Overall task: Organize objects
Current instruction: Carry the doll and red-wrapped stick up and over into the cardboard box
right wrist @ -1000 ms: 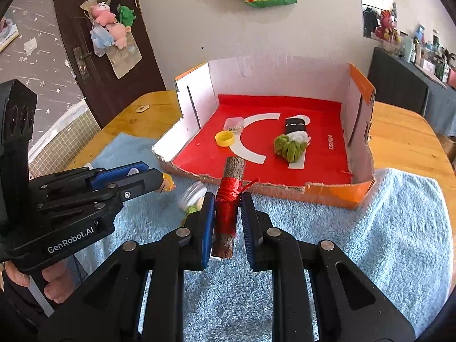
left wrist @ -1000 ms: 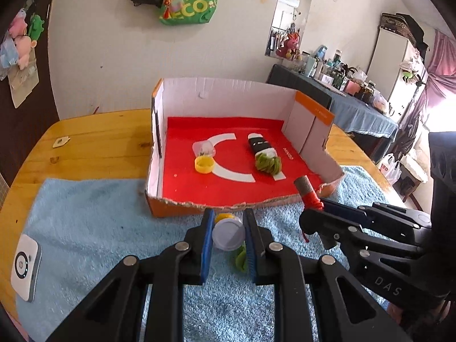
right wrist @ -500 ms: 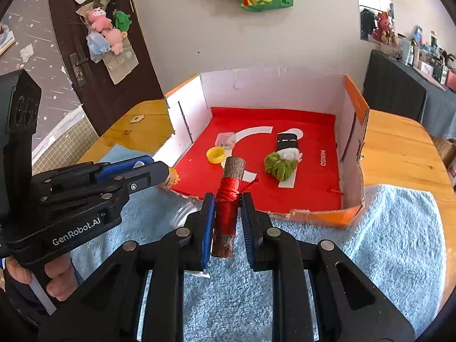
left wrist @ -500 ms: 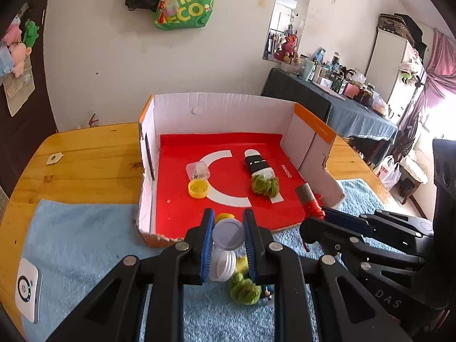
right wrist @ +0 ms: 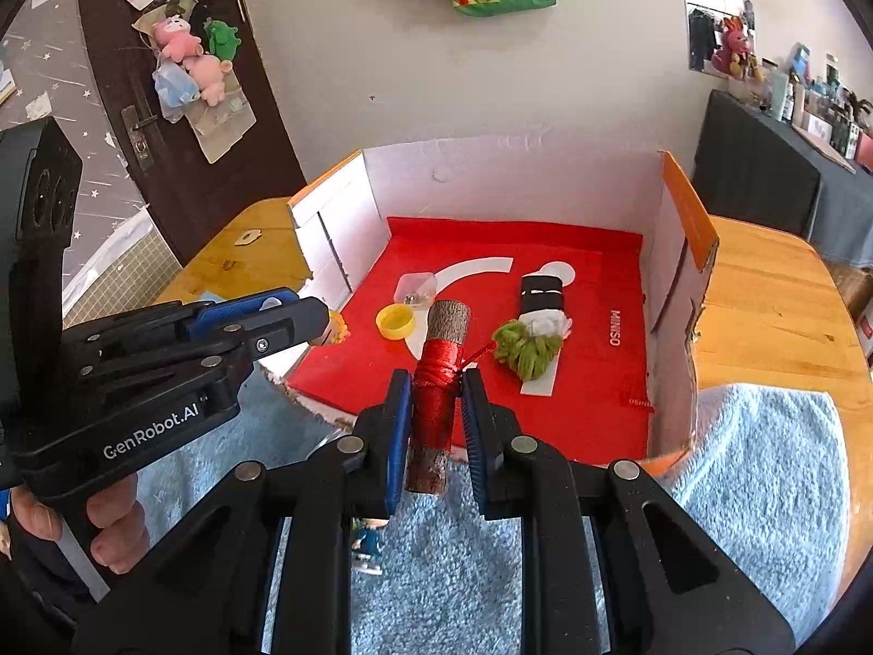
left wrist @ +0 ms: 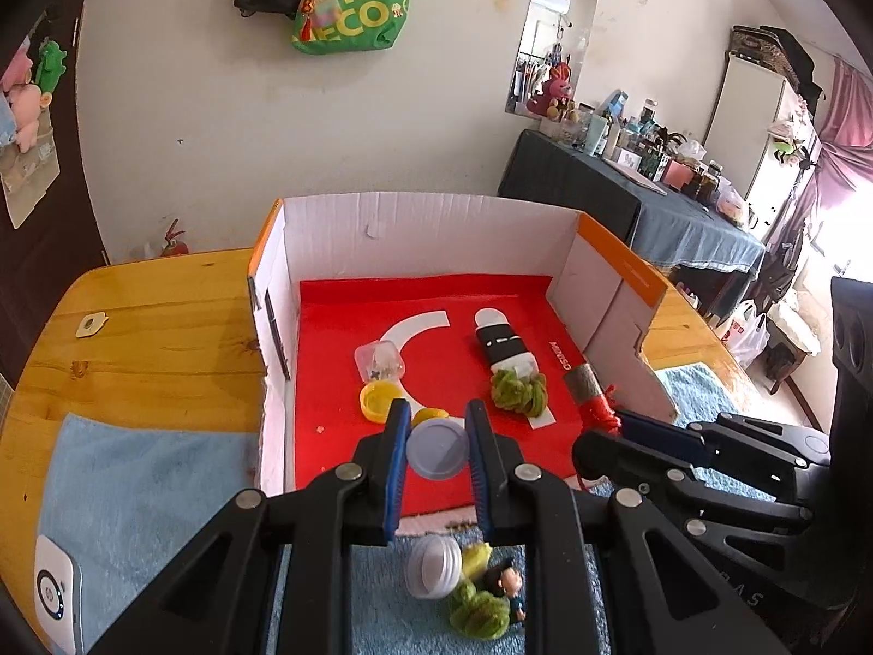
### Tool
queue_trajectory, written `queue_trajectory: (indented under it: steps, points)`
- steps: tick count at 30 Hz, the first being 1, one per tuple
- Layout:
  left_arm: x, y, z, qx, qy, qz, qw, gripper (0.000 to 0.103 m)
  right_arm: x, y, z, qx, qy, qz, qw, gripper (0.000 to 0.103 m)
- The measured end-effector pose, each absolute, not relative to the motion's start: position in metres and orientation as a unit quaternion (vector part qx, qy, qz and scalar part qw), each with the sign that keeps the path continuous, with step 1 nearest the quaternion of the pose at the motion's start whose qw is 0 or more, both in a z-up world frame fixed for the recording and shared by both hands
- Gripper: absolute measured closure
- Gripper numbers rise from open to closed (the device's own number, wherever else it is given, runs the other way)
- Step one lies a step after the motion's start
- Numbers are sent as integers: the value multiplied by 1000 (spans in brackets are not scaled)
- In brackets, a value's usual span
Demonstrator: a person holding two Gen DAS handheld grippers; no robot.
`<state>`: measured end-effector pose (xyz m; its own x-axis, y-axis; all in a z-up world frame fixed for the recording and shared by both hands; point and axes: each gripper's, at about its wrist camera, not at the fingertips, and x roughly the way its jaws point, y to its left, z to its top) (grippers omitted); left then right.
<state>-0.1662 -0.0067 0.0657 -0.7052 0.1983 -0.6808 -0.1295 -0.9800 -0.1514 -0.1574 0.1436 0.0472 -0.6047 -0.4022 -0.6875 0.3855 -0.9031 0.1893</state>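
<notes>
My left gripper [left wrist: 436,436] is shut on a small jar with a pale round lid [left wrist: 438,448] and a yellow end, held over the front edge of the open red-floored cardboard box [left wrist: 425,251]. My right gripper [right wrist: 435,409] is shut on a wooden stick wound with red thread [right wrist: 436,382], held above the box's front edge; it also shows in the left wrist view [left wrist: 592,393]. Inside the box lie a yellow cap [left wrist: 377,398], a clear small container [left wrist: 379,361], and a black-and-white bundle with green yarn [left wrist: 510,365].
On the blue towel [left wrist: 136,496] below my left gripper lie a clear lidded jar [left wrist: 434,567], green yarn [left wrist: 480,608] and a small figurine [left wrist: 513,589]. A white device [left wrist: 54,595] sits at the towel's left edge. The wooden table [left wrist: 153,327] surrounds the box.
Both grippers have risen and moved forward with their objects, from above the towel to over the box's front edge. The clear jar, yarn and figurine on the towel have come into view.
</notes>
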Motion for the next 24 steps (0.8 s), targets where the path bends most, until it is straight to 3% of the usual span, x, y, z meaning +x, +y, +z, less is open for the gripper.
queue_trajectory:
  steps: [24]
  points:
    - [-221,-8,29,-412,-54,906,86,82,-202,132,11,441,-6,-869,227,85]
